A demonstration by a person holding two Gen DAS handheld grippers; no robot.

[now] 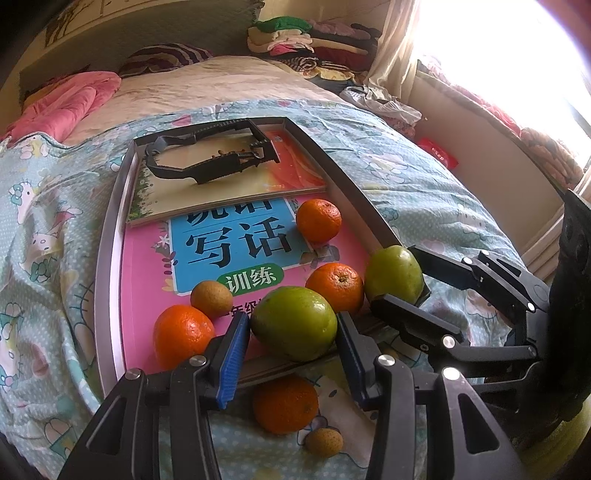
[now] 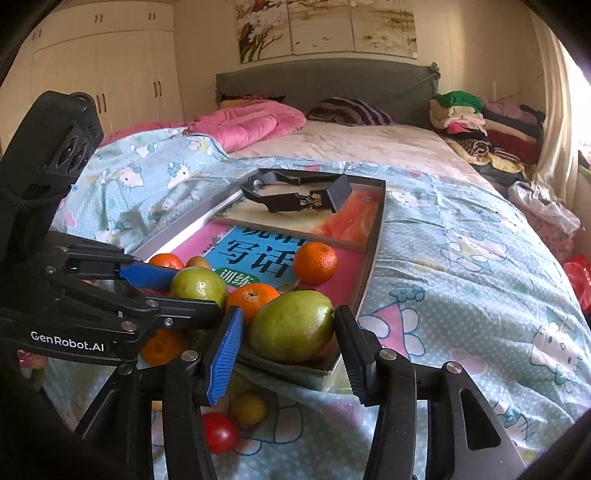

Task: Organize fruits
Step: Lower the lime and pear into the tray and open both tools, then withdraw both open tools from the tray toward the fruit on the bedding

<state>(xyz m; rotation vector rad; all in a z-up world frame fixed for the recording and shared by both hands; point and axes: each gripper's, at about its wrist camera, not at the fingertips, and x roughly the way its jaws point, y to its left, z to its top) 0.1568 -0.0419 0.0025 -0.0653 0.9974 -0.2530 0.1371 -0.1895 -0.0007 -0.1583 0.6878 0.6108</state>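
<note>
Where fruit crowds: oranges (image 1: 334, 287) between claws.

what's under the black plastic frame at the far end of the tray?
The black plastic frame lies on a thin cream and orange book. That book overlaps a pink and blue workbook in the grey tray. The covered part of the workbook's cover and the tray floor are hidden.

Bed with blue cartoon-print cover (image 2: 461, 236). Pink quilt (image 2: 243, 125) bunched near grey headboard (image 2: 325, 79), striped pillow (image 2: 351, 110) beside it. Pile of folded clothes (image 2: 476, 122) by curtain (image 2: 554, 122). White wardrobe (image 2: 107, 70) at left. Painting (image 2: 325, 27) above headboard.
</note>
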